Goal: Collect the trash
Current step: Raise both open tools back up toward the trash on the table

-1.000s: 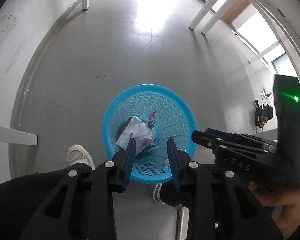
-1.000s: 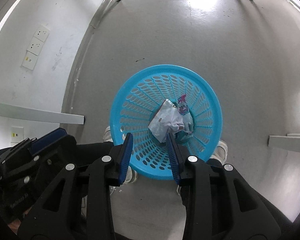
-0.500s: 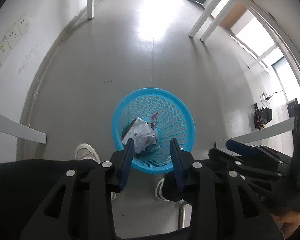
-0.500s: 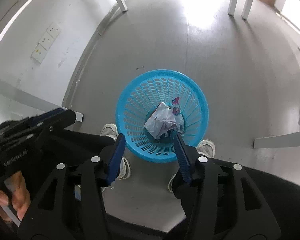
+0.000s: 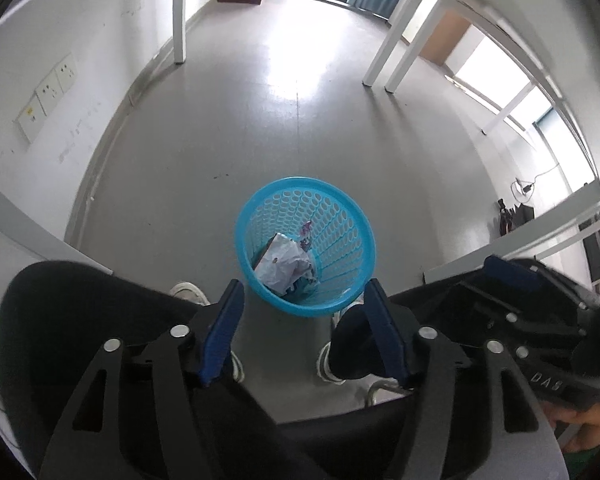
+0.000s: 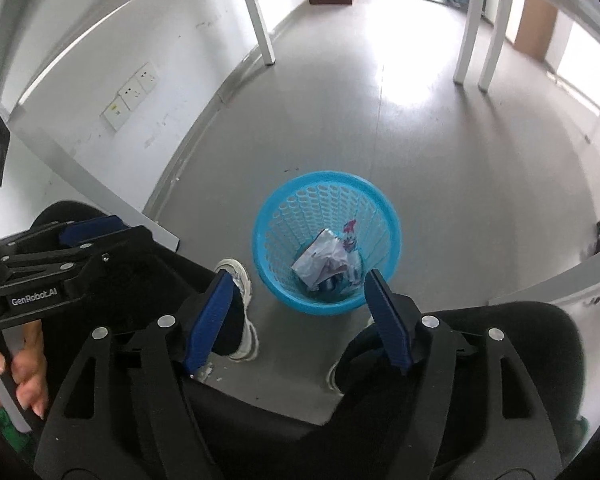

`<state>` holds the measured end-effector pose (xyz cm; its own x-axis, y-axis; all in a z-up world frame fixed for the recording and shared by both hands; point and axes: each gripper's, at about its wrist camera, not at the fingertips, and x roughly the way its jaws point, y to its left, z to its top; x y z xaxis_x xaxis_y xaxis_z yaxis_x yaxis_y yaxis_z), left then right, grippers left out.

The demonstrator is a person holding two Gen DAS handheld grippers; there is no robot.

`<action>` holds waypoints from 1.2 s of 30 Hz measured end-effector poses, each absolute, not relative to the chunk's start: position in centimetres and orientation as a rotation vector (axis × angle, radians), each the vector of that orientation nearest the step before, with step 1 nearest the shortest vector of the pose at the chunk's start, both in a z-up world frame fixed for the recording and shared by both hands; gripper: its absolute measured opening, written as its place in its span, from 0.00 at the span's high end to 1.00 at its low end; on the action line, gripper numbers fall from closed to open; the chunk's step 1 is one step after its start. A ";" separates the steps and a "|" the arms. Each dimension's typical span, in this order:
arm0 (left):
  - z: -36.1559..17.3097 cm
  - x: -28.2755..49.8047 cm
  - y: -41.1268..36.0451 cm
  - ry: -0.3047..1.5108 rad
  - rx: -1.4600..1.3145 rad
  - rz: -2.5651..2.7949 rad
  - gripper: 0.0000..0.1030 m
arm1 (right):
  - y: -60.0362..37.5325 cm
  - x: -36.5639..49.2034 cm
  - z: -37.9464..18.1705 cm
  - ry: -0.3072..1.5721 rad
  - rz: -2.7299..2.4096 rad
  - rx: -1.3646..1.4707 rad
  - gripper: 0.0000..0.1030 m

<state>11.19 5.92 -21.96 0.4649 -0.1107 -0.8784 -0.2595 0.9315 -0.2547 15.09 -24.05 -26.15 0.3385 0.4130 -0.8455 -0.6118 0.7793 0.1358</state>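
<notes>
- Blue perforated basket upright on the grey floor, near the person's white shoes
- Crumpled white wrapper and smaller bits of trash lie at the bottom of the basket; also seen from the right wrist view, wrapper inside basket
- Left tool above the basket, angled down; jaws apart and opening, nothing between them
- Right tool likewise above the basket; jaws apart and opening, nothing gripped
- White bench legs stand well beyond the basket; wall sockets on the white wall
</notes>
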 end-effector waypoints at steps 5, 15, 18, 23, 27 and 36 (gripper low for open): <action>-19.3 9.1 5.8 1.030 -0.382 0.074 0.29 | -25.8 13.0 -23.1 0.936 0.691 -0.209 0.33; -13.9 5.8 5.5 0.836 -0.318 0.101 0.06 | -28.0 8.9 -17.1 0.737 0.708 -0.188 0.22; -12.5 4.9 5.4 0.795 -0.311 0.100 0.06 | -29.1 8.0 -14.5 0.663 0.725 -0.150 0.14; -9.3 4.0 5.4 0.706 -0.300 0.079 0.06 | -30.3 7.8 -10.2 0.554 0.719 -0.111 0.09; -6.4 3.8 5.7 0.641 -0.295 0.064 0.06 | -30.6 8.6 -7.5 0.503 0.726 -0.081 0.09; -0.4 5.7 6.6 0.565 -0.283 0.003 0.06 | -29.1 12.5 -3.2 0.463 0.742 -0.021 0.09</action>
